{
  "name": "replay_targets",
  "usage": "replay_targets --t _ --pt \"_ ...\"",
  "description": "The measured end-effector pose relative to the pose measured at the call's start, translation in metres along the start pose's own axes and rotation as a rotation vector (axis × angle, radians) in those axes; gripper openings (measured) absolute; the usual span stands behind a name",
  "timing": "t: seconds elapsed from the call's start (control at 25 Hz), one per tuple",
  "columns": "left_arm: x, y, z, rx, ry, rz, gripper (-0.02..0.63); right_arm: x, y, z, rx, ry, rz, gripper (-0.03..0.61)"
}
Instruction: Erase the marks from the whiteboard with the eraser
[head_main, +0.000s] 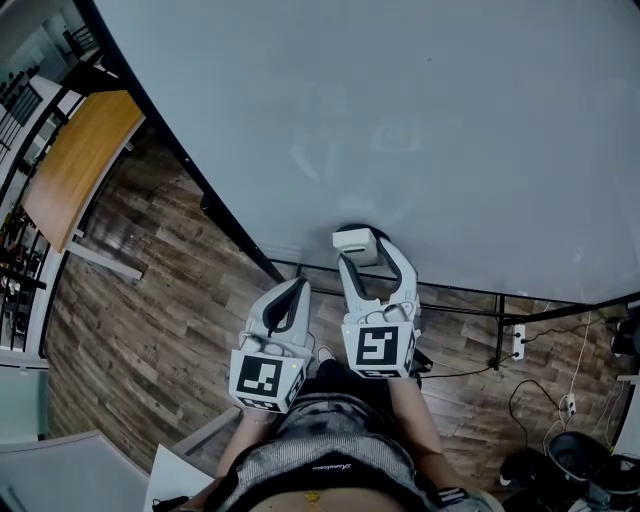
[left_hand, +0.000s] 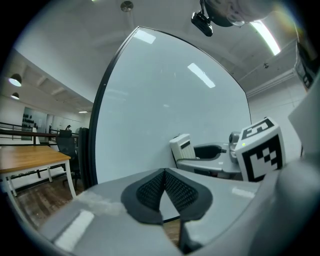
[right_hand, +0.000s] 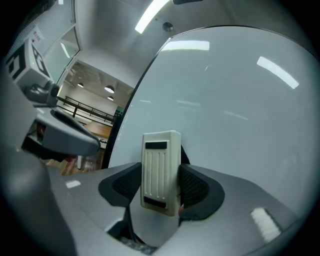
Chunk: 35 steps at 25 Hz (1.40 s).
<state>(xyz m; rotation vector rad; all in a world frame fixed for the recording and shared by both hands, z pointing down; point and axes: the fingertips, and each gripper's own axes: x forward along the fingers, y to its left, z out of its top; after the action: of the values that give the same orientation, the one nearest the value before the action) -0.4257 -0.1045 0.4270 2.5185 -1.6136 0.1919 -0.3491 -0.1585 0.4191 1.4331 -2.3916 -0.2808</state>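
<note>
Step in hand: wiping, as I judge it. I have the eraser at the board's lower part, so a stroke is either starting or finishing.
Right gripper (right_hand: 161, 187): closed partway on the cream, ribbed plastic block eraser (right_hand: 161, 170). One black textured pad is on each long side, and its ribbed back faces my camera.
Left gripper (left_hand: 164, 172): pads pressed together with nothing between them. It is held low, left of the right gripper, near the board and doing no work.
Where the eraser is: near the bottom edge of the large white glossy whiteboard (head_main: 400, 120), roughly at its middle. From the left gripper view its far face looks to be against the surface, but I cannot be sure of contact.
Marks: I see no bold writing. There is only a faint grey smear (head_main: 320, 160) higher on the board, above and a little left of the eraser. The rest reads clean apart from light reflections.
Next move calls for: carrying the eraser up and left to that smear. The felt face should stay flat on the board under steady pressure, and the passes should overlap.
Care needed: keeping the grip firm enough that the block does not twist between the pads as it drags.
Left gripper's part: none that I can judge, other than staying clear of the wiping path.
</note>
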Motion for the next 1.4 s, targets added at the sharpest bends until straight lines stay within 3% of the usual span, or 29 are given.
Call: replay_targets --t 0.48,0.76,1.08,1.28,1.4 --pt "0.003 -0.010 0.000 0.010 0.009 0.018 0.005 0.001 0.004 -0.016 0.001 0.004 0.049 0.242" --pt "0.022 -0.041 0.007 0.025 0.013 -0.034 0.005 -0.025 -0.039 -0.016 0.013 -0.003 -0.007 0.242" --pt "0.054 -0.121 0.012 0.038 0.026 -0.092 0.005 -0.071 -0.113 -0.040 0.059 0.001 -0.054 0.244" --pt "0.057 -0.129 0.012 0.031 0.019 -0.108 0.005 -0.079 -0.126 -0.043 0.056 0.004 -0.072 0.244" --pt "0.070 -0.174 0.016 0.036 0.023 -0.115 0.005 -0.108 -0.168 -0.062 0.064 0.028 -0.093 0.244"
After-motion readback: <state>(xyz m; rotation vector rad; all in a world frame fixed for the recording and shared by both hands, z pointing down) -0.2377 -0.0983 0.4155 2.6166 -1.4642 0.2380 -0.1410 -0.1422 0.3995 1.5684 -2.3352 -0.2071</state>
